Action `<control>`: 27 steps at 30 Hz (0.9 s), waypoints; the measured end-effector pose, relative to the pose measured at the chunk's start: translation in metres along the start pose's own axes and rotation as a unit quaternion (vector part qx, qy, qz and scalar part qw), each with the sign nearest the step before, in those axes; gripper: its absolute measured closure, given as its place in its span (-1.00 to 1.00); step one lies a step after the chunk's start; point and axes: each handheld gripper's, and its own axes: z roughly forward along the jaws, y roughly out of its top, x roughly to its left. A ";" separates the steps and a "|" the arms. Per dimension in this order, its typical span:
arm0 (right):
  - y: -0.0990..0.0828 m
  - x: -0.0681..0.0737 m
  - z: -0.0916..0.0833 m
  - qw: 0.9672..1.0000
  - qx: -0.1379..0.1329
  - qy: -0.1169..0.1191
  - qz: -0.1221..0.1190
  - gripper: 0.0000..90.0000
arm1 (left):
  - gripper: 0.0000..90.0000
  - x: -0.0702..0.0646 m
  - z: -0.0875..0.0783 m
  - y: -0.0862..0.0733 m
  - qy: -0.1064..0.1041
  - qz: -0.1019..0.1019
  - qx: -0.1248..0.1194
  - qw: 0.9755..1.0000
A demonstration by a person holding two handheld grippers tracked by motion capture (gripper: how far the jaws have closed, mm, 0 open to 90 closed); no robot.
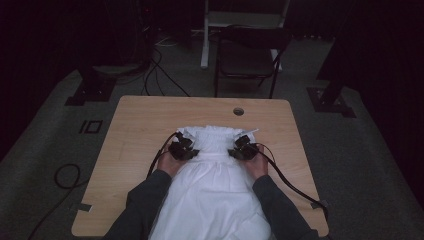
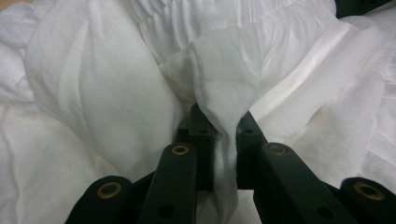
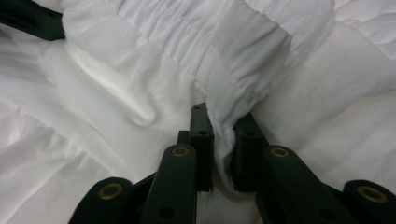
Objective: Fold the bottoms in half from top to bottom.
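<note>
Two-handed handling of a white garment (image 1: 212,190) on a wooden table (image 1: 135,120). We see the garment spread lengthwise, its long axis running from the person's edge of the table away toward the far edge, with the gathered, elasticated band (image 1: 212,136) at the far end and the wider cloth trailing off the near edge between the sleeves. The band lies crosswise to that axis, and we judge this to be the relation on which the coming move turns: the two grippers sit at its opposite ends, so any lift, pull or fold must carry both ends together.

The left gripper (image 1: 184,149) sits at the band's left end, the right gripper (image 1: 244,148) at its right end; each hand is equally near its own corner.

In the left gripper view, we find the left gripper (image 2: 227,135) pinching a vertical fold of cloth, the jaws pressed onto it from both sides, with the gathered band just beyond the tips. In the right gripper view, the right gripper (image 3: 224,135) likewise pinches the edge of the gathered band (image 3: 243,51), which rises away from the tips.
</note>
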 end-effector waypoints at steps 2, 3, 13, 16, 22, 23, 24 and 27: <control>0.006 -0.006 0.003 1.000 0.001 -0.007 0.003 0.80 | 0.82 0.004 0.005 0.009 0.008 0.002 0.004 1.000; 0.009 -0.010 0.005 1.000 0.002 -0.011 0.005 0.80 | 0.82 0.006 0.009 0.013 0.013 -0.001 0.004 1.000; 0.036 -0.040 0.017 0.997 0.006 -0.047 0.064 0.80 | 0.78 0.011 0.031 0.049 0.065 -0.024 0.014 0.998; 0.039 -0.041 0.010 0.997 -0.009 -0.045 0.066 0.81 | 0.82 0.016 0.022 0.050 0.052 -0.037 -0.011 0.998; 0.062 -0.037 -0.035 0.995 -0.080 -0.043 0.042 0.81 | 0.92 0.020 -0.028 0.072 0.031 -0.039 -0.092 0.995; 0.067 -0.035 -0.044 0.994 -0.094 -0.047 0.038 0.81 | 0.92 0.019 -0.037 0.078 0.027 -0.038 -0.102 0.994; 0.071 -0.034 -0.054 0.992 -0.108 -0.051 0.034 0.82 | 0.93 0.018 -0.046 0.084 0.026 -0.039 -0.118 0.992; 0.081 -0.030 -0.081 0.987 -0.149 -0.046 0.027 0.82 | 0.93 0.013 -0.075 0.096 0.021 -0.030 -0.152 0.988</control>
